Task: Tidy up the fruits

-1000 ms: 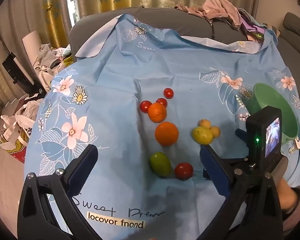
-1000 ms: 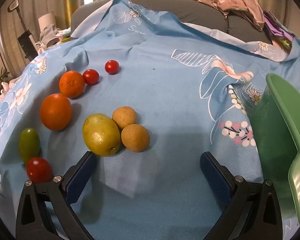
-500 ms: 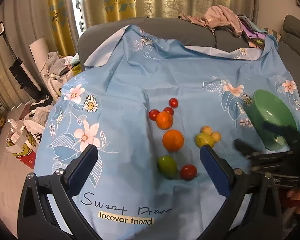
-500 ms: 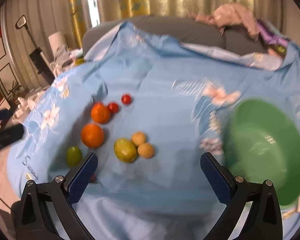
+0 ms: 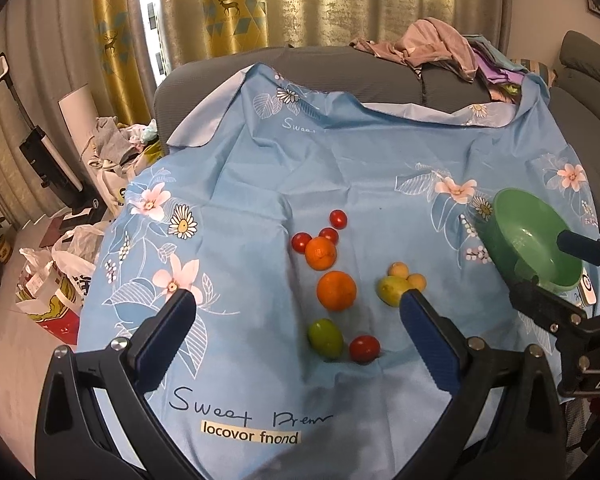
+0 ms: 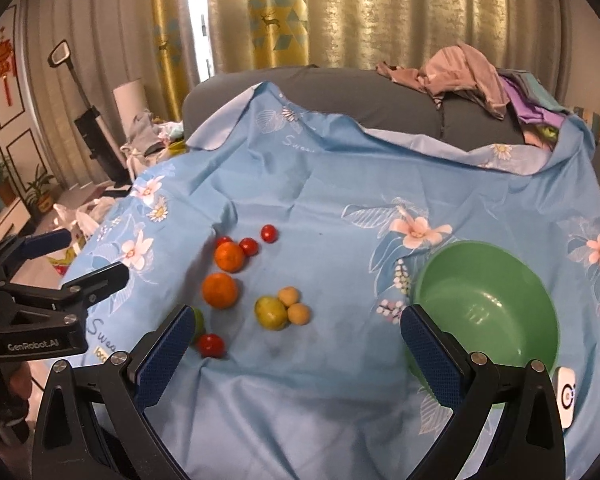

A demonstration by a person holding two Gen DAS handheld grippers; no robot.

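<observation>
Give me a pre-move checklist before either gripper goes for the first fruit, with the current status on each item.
1. Left gripper jaws open and empty: ok.
2. Right gripper jaws open and empty: ok.
3. Round green plastic bowl upright, nothing in it: ok.
4. All fruit on the blue floral cloth, outside the bowl: ok.
5. Yellow-green round fruit free to grasp alone: not ok, two small tan fruits press against it.
6. Small green oval fruit unobstructed in the right wrist view: not ok, a finger partly hides it.
</observation>
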